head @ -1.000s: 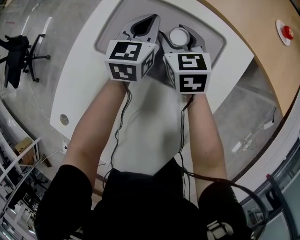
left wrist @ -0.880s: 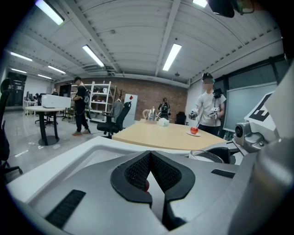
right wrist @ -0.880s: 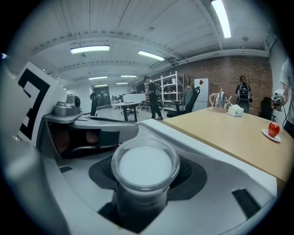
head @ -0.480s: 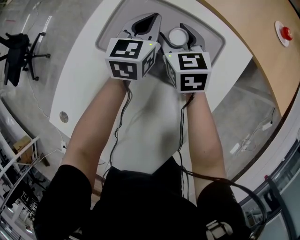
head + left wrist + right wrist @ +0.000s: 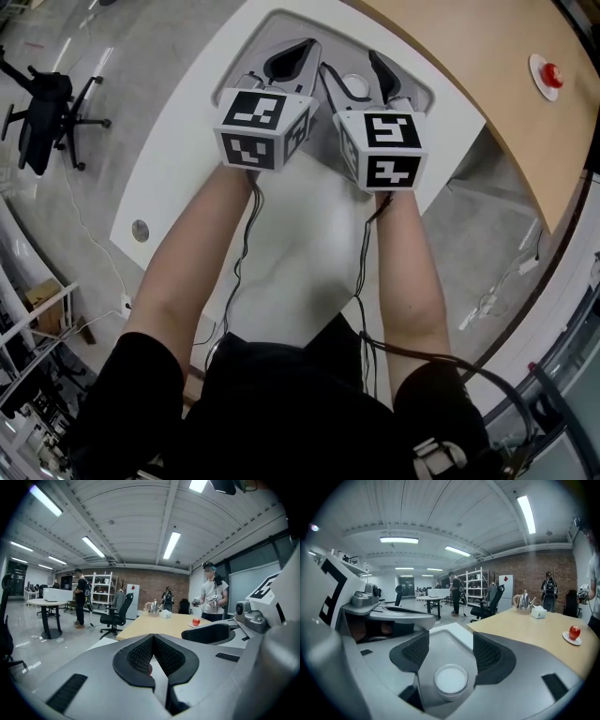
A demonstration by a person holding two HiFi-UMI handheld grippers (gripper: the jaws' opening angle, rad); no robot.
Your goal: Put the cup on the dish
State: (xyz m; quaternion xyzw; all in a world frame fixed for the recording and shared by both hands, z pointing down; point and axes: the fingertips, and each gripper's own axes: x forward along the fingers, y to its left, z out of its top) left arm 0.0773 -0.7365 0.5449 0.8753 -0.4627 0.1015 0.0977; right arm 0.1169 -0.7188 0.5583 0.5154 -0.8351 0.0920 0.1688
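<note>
A small white cup (image 5: 451, 680) stands on the grey mat (image 5: 450, 644) set into the white table. My right gripper (image 5: 451, 641) is open, and the cup sits low between its two jaws, touching neither. The head view shows only part of the cup (image 5: 353, 82) between those jaws of the right gripper (image 5: 363, 71). Just left of it, my left gripper (image 5: 292, 54) hovers over the same mat (image 5: 427, 94). In its own view the left gripper (image 5: 153, 638) is shut with its pads meeting at the tips. A small white plate (image 5: 573, 639) with a red round thing on it lies on the wooden table.
The wooden table (image 5: 487, 84) curves along the far right, with a kettle (image 5: 524, 603) and a white box on it. A black office chair (image 5: 47, 103) stands on the floor at left. Several people stand far back in the room. The white table (image 5: 178, 169) has a round hole near its left edge.
The head view has shifted, so the table sits differently in frame. Both grippers stay side by side over the mat. Less of the cup shows between the right jaws than before.
</note>
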